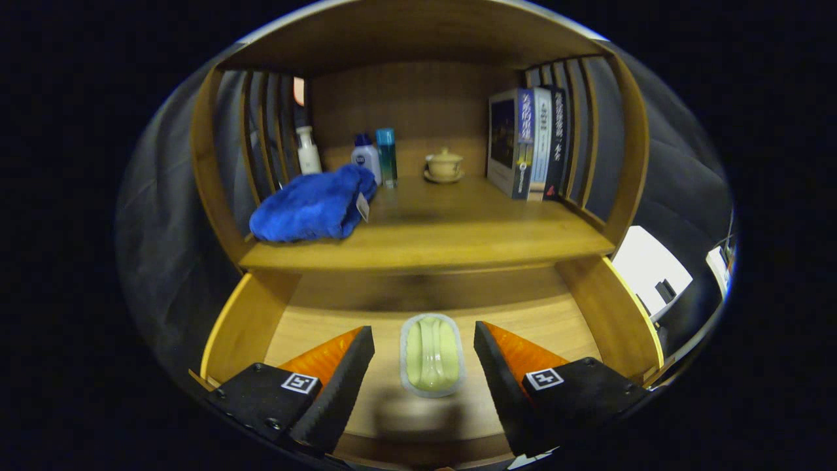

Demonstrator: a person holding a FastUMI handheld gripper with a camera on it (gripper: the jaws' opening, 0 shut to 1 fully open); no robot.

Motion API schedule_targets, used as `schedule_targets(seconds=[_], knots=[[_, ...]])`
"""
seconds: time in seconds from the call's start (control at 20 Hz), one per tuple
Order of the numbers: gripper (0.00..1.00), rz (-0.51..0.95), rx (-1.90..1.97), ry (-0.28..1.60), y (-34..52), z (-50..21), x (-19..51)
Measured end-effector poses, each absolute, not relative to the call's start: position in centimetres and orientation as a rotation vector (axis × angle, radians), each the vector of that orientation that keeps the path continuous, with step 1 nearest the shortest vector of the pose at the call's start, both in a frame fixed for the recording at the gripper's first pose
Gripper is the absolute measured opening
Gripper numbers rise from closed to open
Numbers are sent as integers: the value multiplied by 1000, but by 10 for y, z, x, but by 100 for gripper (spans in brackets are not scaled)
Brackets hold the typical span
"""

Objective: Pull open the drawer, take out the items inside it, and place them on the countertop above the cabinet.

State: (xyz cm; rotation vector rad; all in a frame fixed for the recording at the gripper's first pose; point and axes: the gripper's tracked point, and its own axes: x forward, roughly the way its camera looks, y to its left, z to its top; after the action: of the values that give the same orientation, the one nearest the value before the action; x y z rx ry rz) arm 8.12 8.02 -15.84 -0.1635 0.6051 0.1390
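My gripper (424, 356) is spread wide, grasping nothing; the two black foam pads (346, 373) stand well apart on either side of the item, neither one touching it. I hold it pointing down into the open drawer (245, 324), which is pulled out far enough that its floor and both side walls are exposed.

Between the fingers, lying flat on the drawer floor, is a pale green ridged item in a clear wrapper (431, 354). Its long axis runs parallel with the fingers, so the pads face its two long sides. Judgement: this alignment is deliberate, as closing across the narrow width gives the shortest, firmest pinch. I cannot tell what the item is. Nothing else is visible on the part of the drawer floor in sight; the back of the drawer sits in shadow under the table.

Just beyond the drawer, the table (431, 245) above the cabinet forms the front ledge of a wooden shelf unit. A blue cloth (310, 206) lies bunched at its left. Behind it stand three small bottles (366, 157), then a lidded cup on a saucer (444, 165) near the centre back, and upright books (529, 144) leaning against the right slats.

Judgement: drawer opening is done; the next step is lowering and closing on the wrapped item. The bare middle front of the table looks the natural drop spot.
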Motion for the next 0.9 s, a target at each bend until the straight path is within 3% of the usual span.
schedule_targets(seconds=[0.15,0.6,0.7,0.9], knots=[[100,135,-161,723,79,-182,91],[50,121,-103,945,72,-220,89],[29,139,-80,919,76,-208,88],[28,170,-92,871,79,-172,79]])
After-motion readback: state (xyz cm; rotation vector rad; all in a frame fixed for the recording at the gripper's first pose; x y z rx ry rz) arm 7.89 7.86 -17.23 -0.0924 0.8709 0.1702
